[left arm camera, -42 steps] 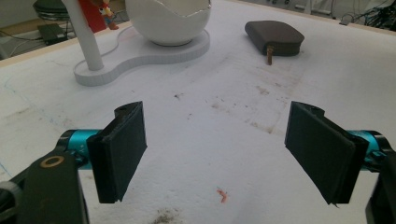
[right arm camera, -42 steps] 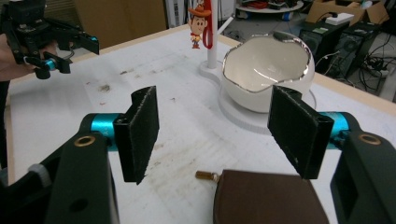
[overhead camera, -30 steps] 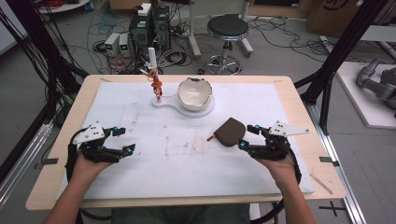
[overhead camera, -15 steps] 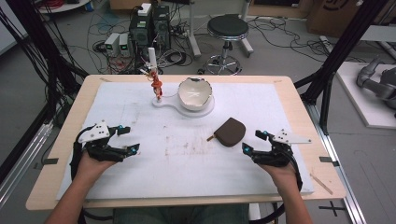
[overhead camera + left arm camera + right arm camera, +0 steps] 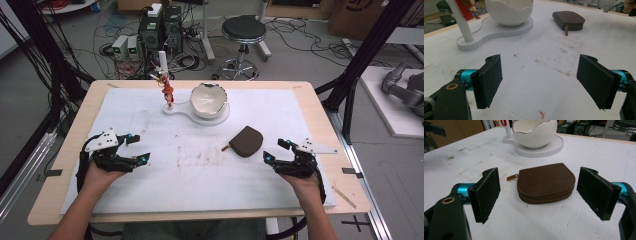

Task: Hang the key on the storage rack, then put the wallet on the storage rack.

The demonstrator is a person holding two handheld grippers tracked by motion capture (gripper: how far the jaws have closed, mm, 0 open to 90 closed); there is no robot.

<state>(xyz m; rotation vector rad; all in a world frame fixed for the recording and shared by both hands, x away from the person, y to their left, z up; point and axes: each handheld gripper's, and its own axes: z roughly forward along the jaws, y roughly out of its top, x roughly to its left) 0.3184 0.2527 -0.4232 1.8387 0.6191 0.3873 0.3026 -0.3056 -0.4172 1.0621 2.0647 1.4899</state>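
A brown zip pouch lies flat on the white mat right of centre, its zip pull pointing left. My right gripper rests just right of it, open; its jaws have just been opening. In the right gripper view the pouch lies a little ahead of the wide-apart pads, with nothing between them. My left gripper sits at the near left of the mat, open and empty. In the left gripper view the pouch lies far off beyond the pads.
A white egg-shaped bowl stands on a white base at the back centre, beside a post with a small red figure. The mat shows brown stains in the middle. A stool and cables are on the floor behind the table.
My right gripper has drawn back slightly from the pouch and sunk toward the mat, its jaws wider apart. The pouch and the left gripper have stayed in place.
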